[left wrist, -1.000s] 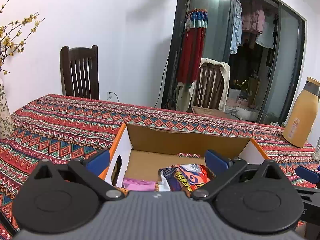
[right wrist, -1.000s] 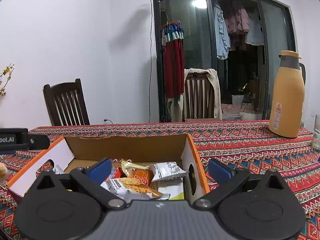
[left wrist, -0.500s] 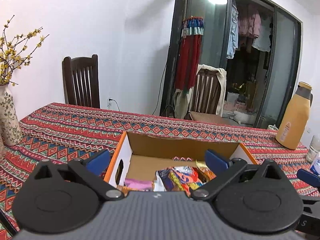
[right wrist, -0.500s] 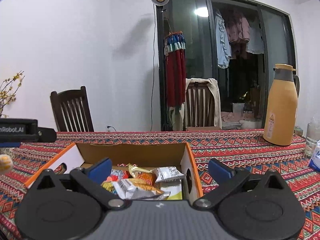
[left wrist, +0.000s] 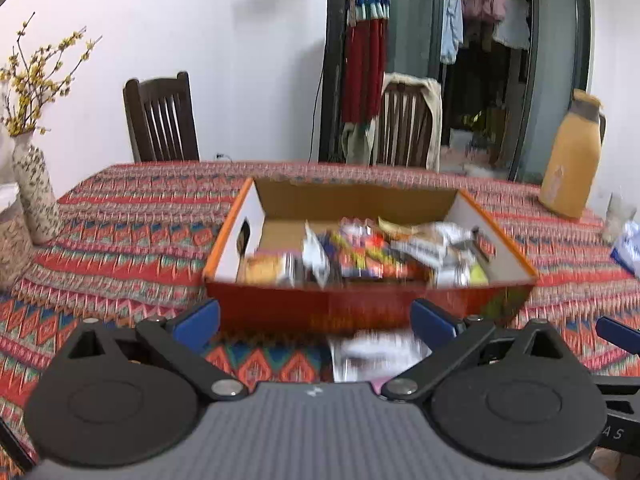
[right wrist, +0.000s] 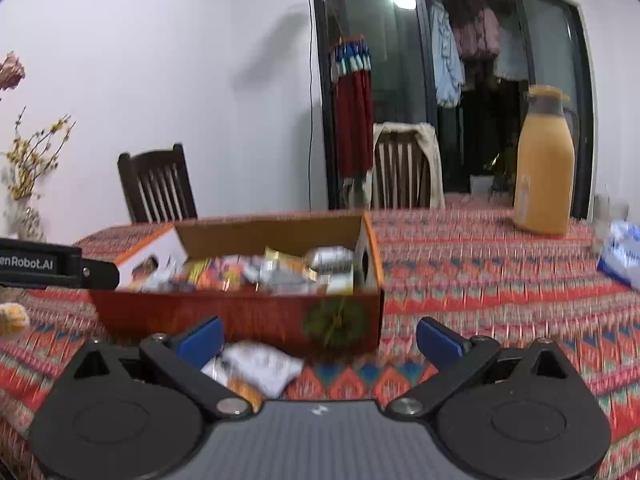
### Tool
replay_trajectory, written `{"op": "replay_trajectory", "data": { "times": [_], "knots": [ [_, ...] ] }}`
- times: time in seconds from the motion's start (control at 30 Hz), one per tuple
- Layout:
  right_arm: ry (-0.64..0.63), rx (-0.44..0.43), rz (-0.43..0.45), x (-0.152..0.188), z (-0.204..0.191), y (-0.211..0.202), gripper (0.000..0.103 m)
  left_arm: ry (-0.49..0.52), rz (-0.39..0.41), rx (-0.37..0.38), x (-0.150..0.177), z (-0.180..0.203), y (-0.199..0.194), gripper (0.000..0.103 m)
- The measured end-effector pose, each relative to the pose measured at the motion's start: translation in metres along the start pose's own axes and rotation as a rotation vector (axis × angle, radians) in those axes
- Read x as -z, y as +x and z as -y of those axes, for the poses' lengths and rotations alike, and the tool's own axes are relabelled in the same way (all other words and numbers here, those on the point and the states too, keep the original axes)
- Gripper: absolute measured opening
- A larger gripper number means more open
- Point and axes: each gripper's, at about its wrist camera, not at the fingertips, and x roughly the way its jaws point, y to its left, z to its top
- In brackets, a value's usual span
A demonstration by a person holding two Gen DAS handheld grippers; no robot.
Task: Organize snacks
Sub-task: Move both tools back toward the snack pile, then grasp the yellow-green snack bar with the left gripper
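An orange cardboard box [left wrist: 360, 308] [right wrist: 240, 316] stands on the patterned tablecloth, holding several snack packets [left wrist: 372, 256] [right wrist: 276, 270]. A white snack packet [left wrist: 376, 350] [right wrist: 256, 364] lies on the cloth just in front of the box. My left gripper [left wrist: 316, 322] hangs open, back from the box's front wall, with the white packet low between its fingers and to the right. My right gripper [right wrist: 320, 338] is open too, in front of the box's right corner, the packet by its left finger. Both views are blurred.
A yellow thermos [left wrist: 570, 160] [right wrist: 544, 164] stands at the far right of the table. A vase with yellow flowers [left wrist: 32, 192] is at the left edge. A blue-white tissue pack [right wrist: 620, 252] lies right. Two dark chairs [left wrist: 162, 118] stand behind the table.
Both grippers have pulled back and risen from over the box. The box's front wall and the white packet in front of it have come into view.
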Motion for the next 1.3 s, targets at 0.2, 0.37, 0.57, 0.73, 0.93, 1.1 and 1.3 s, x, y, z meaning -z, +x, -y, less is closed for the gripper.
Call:
{"op": "replay_trajectory", "data": {
  "times": [0.2,0.37,0.57,0.73,0.93,1.1,1.3],
  "knots": [
    [0.016,-0.01,-0.064,0.035,0.004,-0.01,0.103,0.011,-0.083,-0.025,0.035,0.002,-0.008,0.103],
    [0.024,-0.018,-0.083,0.05,0.006,-0.019,0.103,-0.005,-0.15,-0.049,0.057,0.001,-0.008,0.103],
    [0.038,-0.018,-0.079,0.059,0.01,-0.028,0.103,-0.011,-0.208,-0.062,0.077,0.007,-0.011,0.103],
    [0.05,-0.01,-0.075,0.062,0.015,-0.035,0.103,0.0,-0.227,-0.055,0.087,0.015,-0.016,0.092],
    [0.066,-0.018,-0.074,0.065,0.018,-0.044,0.103,0.01,-0.25,-0.017,0.096,0.014,-0.024,0.055],
    [0.071,-0.022,-0.082,0.068,0.016,-0.047,0.103,-0.012,-0.24,-0.018,0.097,-0.003,-0.03,0.042],
    [0.105,-0.044,-0.089,0.071,0.013,-0.05,0.103,-0.027,-0.219,-0.029,0.099,-0.015,-0.036,0.058]
  ]
}}
